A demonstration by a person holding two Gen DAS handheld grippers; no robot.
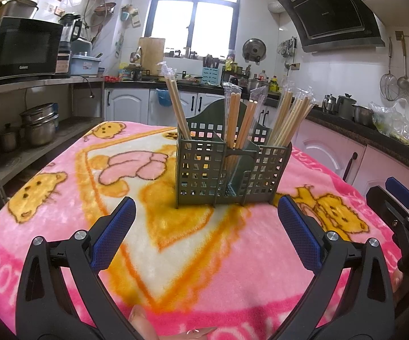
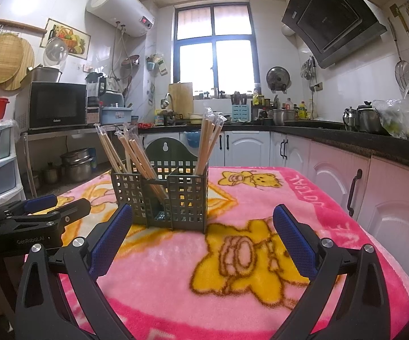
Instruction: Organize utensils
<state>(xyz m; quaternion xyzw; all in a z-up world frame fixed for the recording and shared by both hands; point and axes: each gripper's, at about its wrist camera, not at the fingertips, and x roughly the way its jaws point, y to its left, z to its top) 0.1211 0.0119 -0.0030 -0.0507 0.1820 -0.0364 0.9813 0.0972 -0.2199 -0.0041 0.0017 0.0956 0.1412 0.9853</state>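
Kitchen counters and white cabinets ring a surface (image 1: 62, 226) covered by a pink fleece blanket (image 2: 261, 297) printed with yellow bears; the pile is soft and offers some grip.

Near the centre of the blanket stands a dark green plastic holder (image 1: 234, 167), a rigid lattice with compartments and an arched back plate. Wrapped wooden chopsticks (image 1: 234, 119) lean in it in loose bundles.

Handling judgement: each pair is light, stiff and thin; the clear sleeve is probably slippery. Take hold on the upper shaft, above the holder rim.

Left tongs (image 1: 205, 233): spread wide, empty, with the holder at 12 o'clock. Right tongs (image 2: 203, 235): also spread wide and empty, with the holder at 11 o'clock.
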